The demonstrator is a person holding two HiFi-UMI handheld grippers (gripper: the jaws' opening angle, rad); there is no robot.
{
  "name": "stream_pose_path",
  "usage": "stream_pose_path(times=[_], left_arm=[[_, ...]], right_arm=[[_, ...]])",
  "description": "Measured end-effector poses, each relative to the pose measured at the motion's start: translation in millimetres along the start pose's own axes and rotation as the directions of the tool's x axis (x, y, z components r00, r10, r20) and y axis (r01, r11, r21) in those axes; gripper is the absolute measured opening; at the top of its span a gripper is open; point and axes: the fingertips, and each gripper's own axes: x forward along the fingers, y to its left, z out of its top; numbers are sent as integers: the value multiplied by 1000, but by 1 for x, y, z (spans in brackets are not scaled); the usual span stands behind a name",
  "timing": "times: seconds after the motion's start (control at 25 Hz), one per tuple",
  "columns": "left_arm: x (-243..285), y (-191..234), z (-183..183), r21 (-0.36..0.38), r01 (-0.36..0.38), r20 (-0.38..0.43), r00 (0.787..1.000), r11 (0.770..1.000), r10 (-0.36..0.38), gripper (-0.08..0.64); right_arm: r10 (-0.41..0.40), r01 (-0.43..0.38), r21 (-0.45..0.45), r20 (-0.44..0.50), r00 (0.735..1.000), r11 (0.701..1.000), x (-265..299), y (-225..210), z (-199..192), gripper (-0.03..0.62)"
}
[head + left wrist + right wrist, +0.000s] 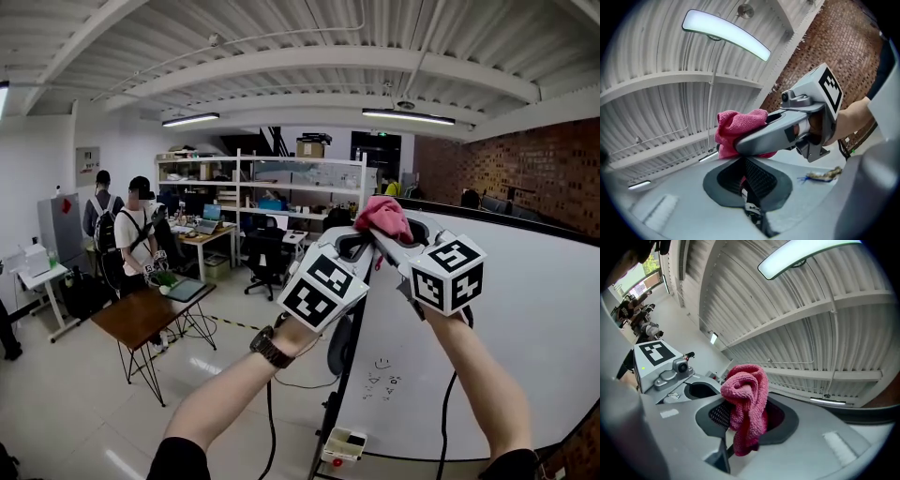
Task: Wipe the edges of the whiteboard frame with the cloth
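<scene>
- Head view: both arms reach up to the top left corner of the whiteboard [497, 309]. The right tool [386, 236] carries the pink cloth [382, 217] at that corner, with the left tool [349, 246] just beside it. Whether the cloth touches the frame [348, 370] cannot be told.
- Left gripper view: the left tool's [748, 183] jaws look pressed together with nothing clearly between them. The right tool [740, 143] crosses in front with the cloth [733, 127].
- Right gripper view: the right tool [740, 420] pinches the cloth [747, 397], which is bunched above the jaws.
- Judgement: wiping seems to be at the top corner. No view shows which edges are already done, so the side and bottom edges probably remain.
</scene>
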Motion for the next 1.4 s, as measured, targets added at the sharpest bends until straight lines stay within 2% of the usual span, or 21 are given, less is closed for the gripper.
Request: stream_pose_path(times=[0.12,0.36,0.48,0.68,0.76,0.84,0.92,1.04,1.24,1.4], left_arm=[[3,8,8,30,0,-1,1000,1000,0,-2],[-4,24,10,31,-36,48,998,999,35,-2],[-1,19,18,48,-19,37,999,999,17,-2],[10,13,23,64,26,-7,1000,998,-25,-2],[13,12,25,28,18,1,1000,999,-18,-2],[14,9,33,-45,29,42,999,999,-28,-3],[15,6,38,-84,40,79,996,996,-33,-2],[21,7,43,-103,38,115,993,994,-26,-3],[37,-9,61,-134,25,126,992,991,-8,-3],[59,-36,75,-127,54,133,990,990,-37,-3]], right_arm=[[-10,10,-18,-23,1000,1000,2,-8,8,131],[-54,46,-84,-90,994,995,5,-8,2,132],[-77,72,-65,-79,994,995,-3,-15,4,132],[-95,95,10,-6,995,995,-4,-21,20,132],[-106,107,-7,8,994,994,-5,-21,22,130],[-96,96,-6,18,995,995,-10,-24,24,130],[-97,97,-19,22,995,995,-14,-26,27,130],[-124,124,-57,15,992,991,-15,-32,28,127],[-115,115,-26,-7,993,993,-39,-50,27,126],[-123,122,-25,-24,992,992,-71,-70,20,126]])
